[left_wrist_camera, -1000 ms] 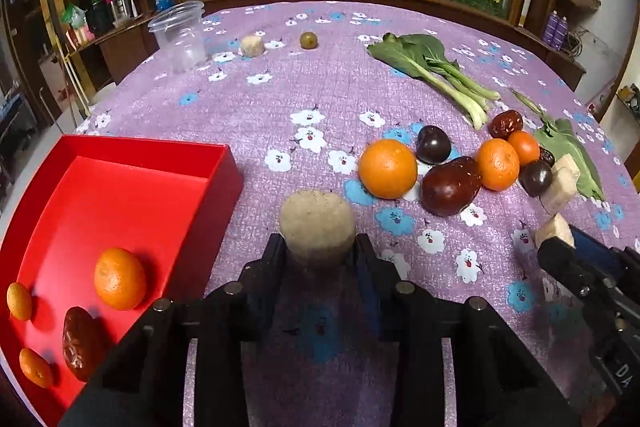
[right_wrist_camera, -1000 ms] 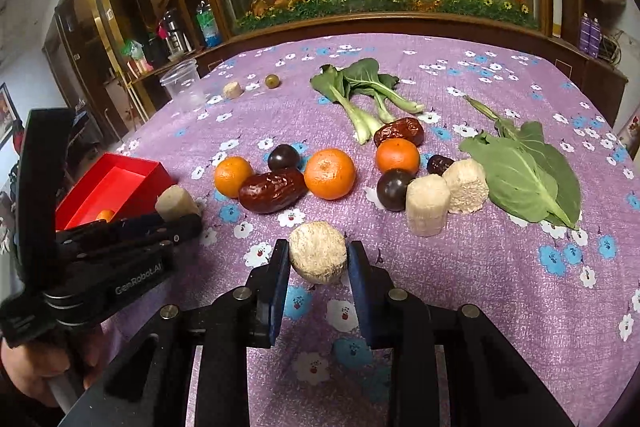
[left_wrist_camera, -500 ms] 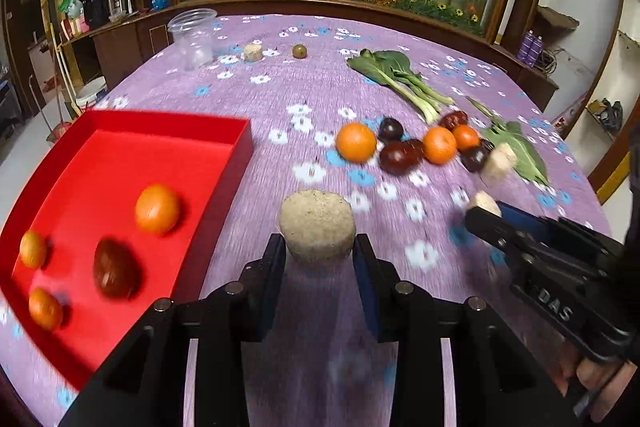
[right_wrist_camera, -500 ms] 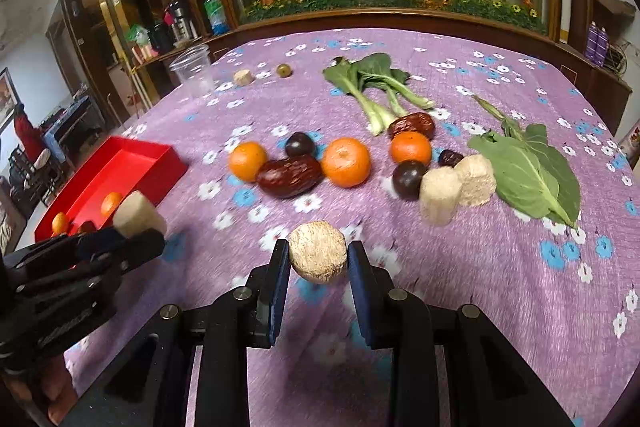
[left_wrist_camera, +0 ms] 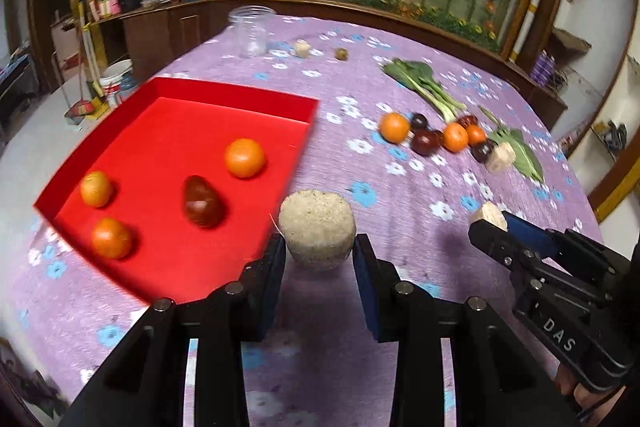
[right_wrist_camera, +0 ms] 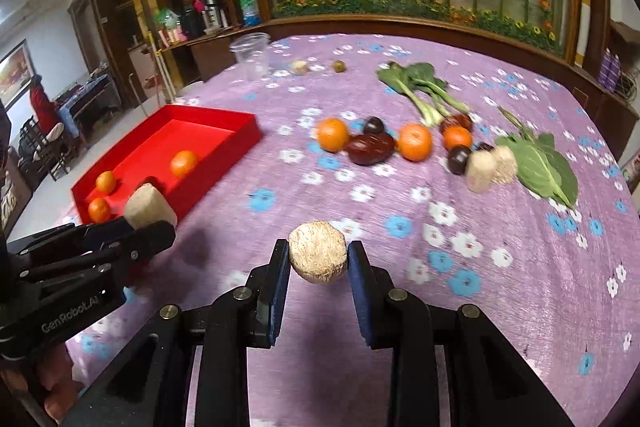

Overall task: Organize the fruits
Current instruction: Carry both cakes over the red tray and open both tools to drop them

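purple flowered cloth covers the table (left_wrist_camera: 400,267), and above it both tongs are closed on pale, rough cylindrical pieces: the left tongs (left_wrist_camera: 319,255) pinch a beige speckled chunk (left_wrist_camera: 317,229) just beside the near corner of the red tray (left_wrist_camera: 224,95), and the right tongs (right_wrist_camera: 318,263) grip a tan fibrous chunk (right_wrist_camera: 317,257) over the middle of the table. inside the tray lie three oranges — one larger (left_wrist_camera: 244,157), two smaller toward its near left corner (left_wrist_camera: 96,188) (left_wrist_camera: 111,238) — and a dark red date (left_wrist_camera: 202,201). toward the table's right side a loose cluster of oranges (right_wrist_camera: 415,142), dark plums (right_wrist_camera: 374,125), a big date (right_wrist_camera: 369,149) and two more pale chunks (right_wrist_camera: 480,171) sits beside leafy greens (right_wrist_camera: 544,163). a clear plastic jar (right_wrist_camera: 251,61) stands near the far left edge.
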`<state>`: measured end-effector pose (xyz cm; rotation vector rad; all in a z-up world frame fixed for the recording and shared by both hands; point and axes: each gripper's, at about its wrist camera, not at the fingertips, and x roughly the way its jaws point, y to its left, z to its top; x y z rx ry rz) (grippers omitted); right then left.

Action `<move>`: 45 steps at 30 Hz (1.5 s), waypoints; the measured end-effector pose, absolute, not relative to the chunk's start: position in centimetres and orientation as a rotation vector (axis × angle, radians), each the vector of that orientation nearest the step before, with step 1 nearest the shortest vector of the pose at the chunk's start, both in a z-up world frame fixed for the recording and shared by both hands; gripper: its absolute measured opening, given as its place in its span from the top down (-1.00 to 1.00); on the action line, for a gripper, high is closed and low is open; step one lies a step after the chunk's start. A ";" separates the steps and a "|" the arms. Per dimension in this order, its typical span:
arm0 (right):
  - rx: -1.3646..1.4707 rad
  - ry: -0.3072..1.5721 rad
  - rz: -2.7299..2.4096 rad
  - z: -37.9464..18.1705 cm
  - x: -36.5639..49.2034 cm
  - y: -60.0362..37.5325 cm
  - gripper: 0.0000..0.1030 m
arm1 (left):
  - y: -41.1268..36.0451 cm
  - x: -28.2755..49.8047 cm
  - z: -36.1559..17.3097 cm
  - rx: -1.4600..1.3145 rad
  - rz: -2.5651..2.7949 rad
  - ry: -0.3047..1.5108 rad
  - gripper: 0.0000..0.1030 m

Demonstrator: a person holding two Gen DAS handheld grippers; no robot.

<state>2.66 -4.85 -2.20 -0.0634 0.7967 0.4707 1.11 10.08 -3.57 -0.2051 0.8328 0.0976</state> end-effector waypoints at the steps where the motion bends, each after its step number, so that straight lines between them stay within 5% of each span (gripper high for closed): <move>1: -0.069 0.789 0.480 -1.9 2.5 -4.3 0.38 | 10.7 0.9 -3.4 -0.213 0.109 0.825 0.35; 31: -0.194 0.818 0.748 -2.9 3.0 13.0 0.35 | 25.2 6.6 -5.2 -0.250 0.394 0.896 0.33; 33: -0.227 0.827 0.748 -3.4 2.7 13.4 0.22 | 24.9 7.0 -5.3 -0.229 0.391 0.912 0.02; 35: -0.248 0.835 0.752 -3.7 2.3 13.6 -0.16 | 24.7 7.1 -5.2 -0.207 0.411 0.906 -0.81; 38: -0.262 0.810 0.776 -3.3 1.3 13.2 -0.32 | 24.4 7.1 -4.9 -0.192 0.429 0.910 -0.85; 45: -0.066 0.788 0.756 -1.5 1.6 6.6 -0.35 | 22.3 6.1 -2.5 -0.194 0.424 0.816 -0.85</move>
